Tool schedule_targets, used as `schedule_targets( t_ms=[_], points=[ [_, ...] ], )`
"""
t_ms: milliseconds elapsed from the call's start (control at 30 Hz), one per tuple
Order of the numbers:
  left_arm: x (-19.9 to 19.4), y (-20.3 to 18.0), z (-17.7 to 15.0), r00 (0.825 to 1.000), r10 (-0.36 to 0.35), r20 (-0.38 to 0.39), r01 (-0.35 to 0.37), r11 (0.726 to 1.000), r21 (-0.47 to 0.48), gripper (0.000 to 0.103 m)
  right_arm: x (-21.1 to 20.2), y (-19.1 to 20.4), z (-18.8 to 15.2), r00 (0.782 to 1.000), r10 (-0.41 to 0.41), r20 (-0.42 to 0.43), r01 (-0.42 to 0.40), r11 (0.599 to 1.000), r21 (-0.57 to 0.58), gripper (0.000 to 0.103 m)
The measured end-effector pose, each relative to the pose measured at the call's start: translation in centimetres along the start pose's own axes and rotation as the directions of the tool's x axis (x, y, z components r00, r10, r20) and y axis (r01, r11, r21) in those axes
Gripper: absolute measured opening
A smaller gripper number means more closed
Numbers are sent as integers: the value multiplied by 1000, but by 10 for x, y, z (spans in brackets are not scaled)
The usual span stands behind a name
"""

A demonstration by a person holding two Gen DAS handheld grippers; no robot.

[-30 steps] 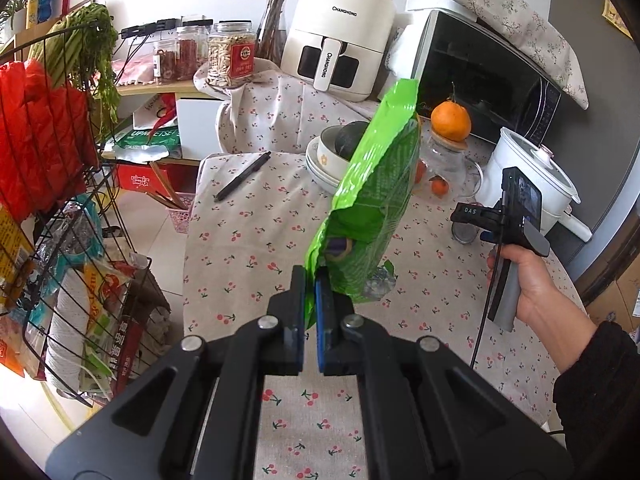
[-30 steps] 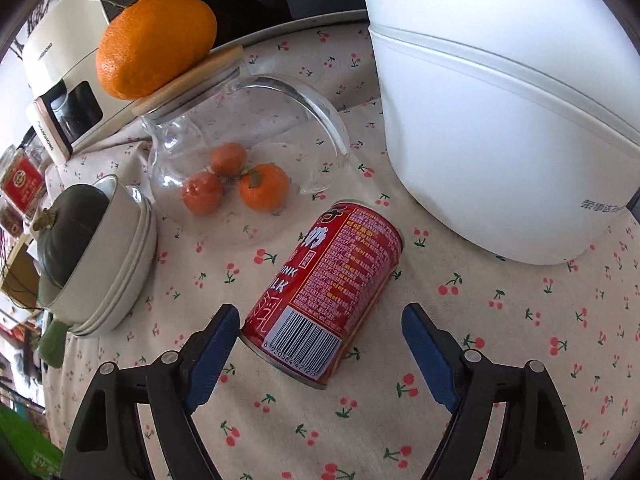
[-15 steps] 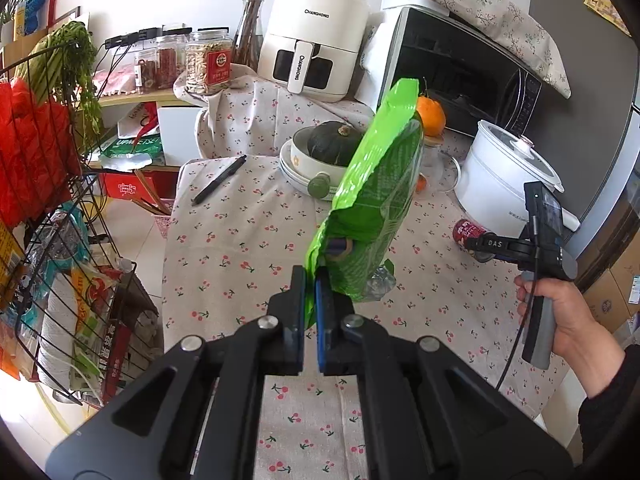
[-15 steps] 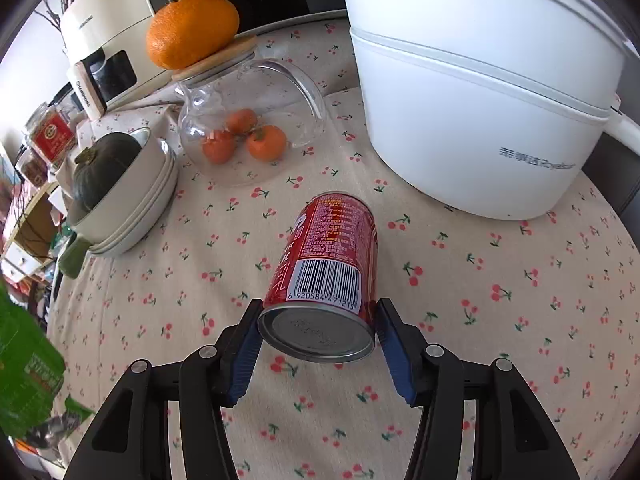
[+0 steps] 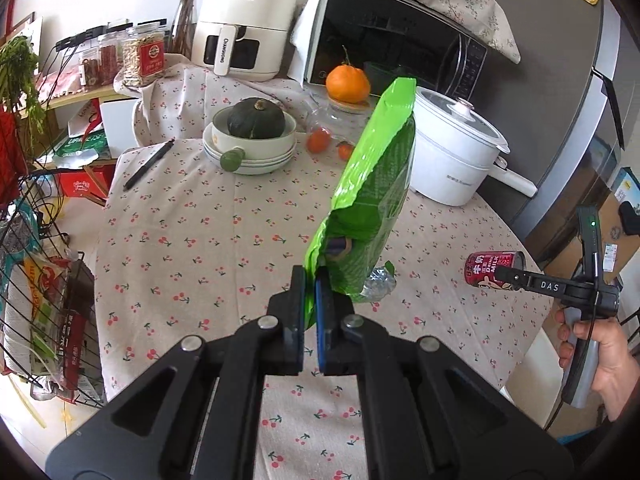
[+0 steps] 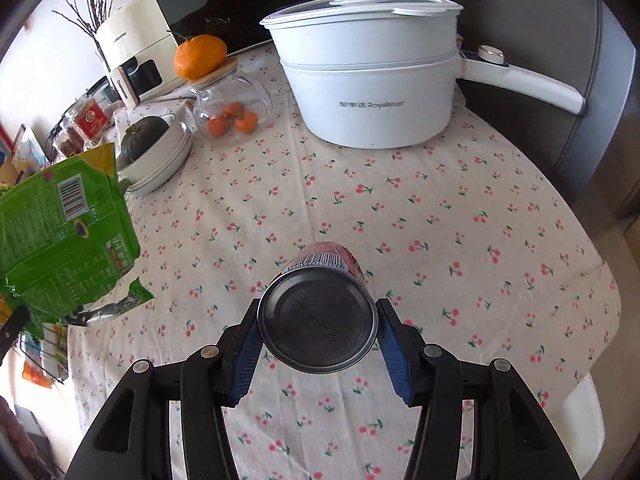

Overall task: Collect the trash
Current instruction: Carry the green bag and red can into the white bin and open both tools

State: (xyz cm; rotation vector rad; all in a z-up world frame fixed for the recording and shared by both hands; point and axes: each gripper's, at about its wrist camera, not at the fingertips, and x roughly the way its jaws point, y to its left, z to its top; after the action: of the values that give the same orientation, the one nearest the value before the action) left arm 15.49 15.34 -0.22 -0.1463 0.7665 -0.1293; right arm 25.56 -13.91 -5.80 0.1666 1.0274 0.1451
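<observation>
My left gripper is shut on the bottom corner of a green snack bag and holds it upright above the cherry-print tablecloth. The bag also shows at the left of the right wrist view. My right gripper is shut on a red drink can, its bottom end facing the camera, lifted above the table. In the left wrist view the can and the right gripper are at the right, beyond the table edge.
A white electric pot stands at the back right. A glass jar of small oranges has an orange on its lid. A bowl stack holds a green squash. A pen, an air fryer, a microwave and a wire rack are around.
My right gripper closed on the can, lifted it off the table and drew back toward the table's right edge. The left gripper kept hold of the green bag while pulling back.
</observation>
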Motion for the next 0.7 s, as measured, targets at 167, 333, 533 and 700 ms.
schedule_targets(
  t_ms=[167, 333, 533, 700],
  points=[
    [3, -42, -10, 998, -49, -38, 52, 995, 81, 5, -42, -36, -25, 1000, -7, 10, 7, 1000, 11, 55],
    [10, -88, -23, 988, -117, -99, 129, 984, 126, 5, -83, -79, -45, 999, -33, 34, 31, 999, 44, 55],
    [18, -146, -38, 973, -172, -150, 197, 965, 171, 5, -125, -139, -77, 996, -44, 82, 34, 992, 124, 55],
    [26, -191, -55, 954, -214, -208, 257, 943, 209, 5, -148, -186, -99, 996, -43, 77, 28, 980, 196, 55]
  ],
)
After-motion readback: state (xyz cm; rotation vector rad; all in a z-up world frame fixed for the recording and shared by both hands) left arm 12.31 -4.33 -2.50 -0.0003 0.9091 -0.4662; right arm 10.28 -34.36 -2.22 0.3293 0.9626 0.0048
